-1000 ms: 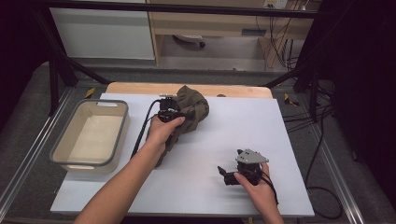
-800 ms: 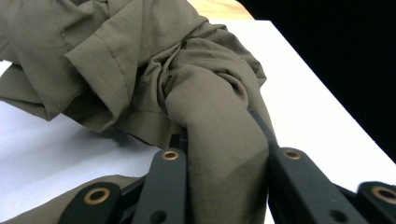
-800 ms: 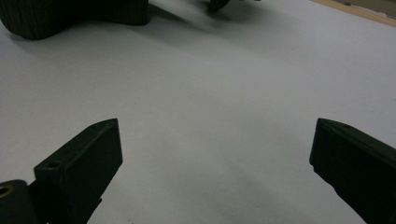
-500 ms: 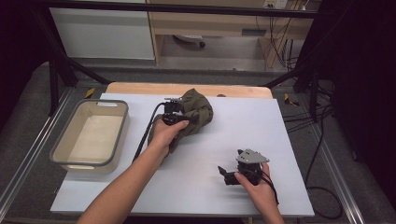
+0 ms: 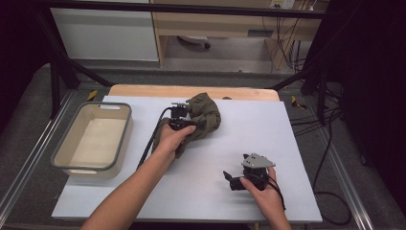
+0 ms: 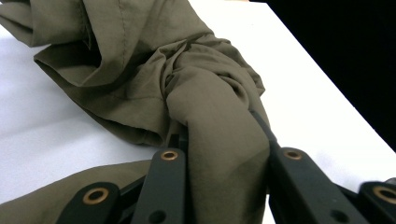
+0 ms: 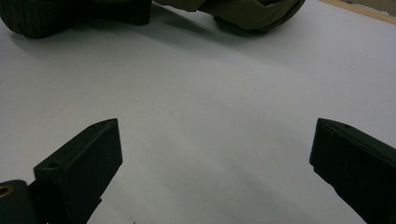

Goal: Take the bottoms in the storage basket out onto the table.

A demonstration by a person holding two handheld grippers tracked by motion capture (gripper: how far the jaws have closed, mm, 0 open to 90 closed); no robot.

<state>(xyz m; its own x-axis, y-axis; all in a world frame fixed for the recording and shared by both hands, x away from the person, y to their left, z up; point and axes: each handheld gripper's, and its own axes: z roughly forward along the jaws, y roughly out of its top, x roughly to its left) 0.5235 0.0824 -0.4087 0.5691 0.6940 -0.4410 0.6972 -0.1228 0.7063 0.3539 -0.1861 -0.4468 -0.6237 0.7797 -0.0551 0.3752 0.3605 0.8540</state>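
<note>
A crumpled olive-green cloth (image 5: 206, 115) lies bunched on the white table (image 5: 268, 129), toward the back middle. My left gripper (image 5: 190, 120) is at the cloth's left side and is shut on a thick fold of it. In the left gripper view the cloth (image 6: 205, 84) bulges up between the two black jaws of the left gripper (image 6: 218, 128), hiding their tips. My right gripper (image 5: 228, 178) rests low on the table at the front right, apart from the cloth. In the right gripper view the right gripper (image 7: 215, 140) stands open over bare table, with the cloth (image 7: 252, 10) far ahead.
A grey-rimmed beige tub (image 5: 62, 154) stands on the table's left side. A wooden strip (image 5: 191, 91) borders the table at the back. Metal rails run along both sides, and cables hang off to the right (image 5: 325, 143).
My left gripper has shifted slightly to the right and toward the front with the cloth, and the bundle has been dragged and reshaped a little. The right gripper has stayed put.
</note>
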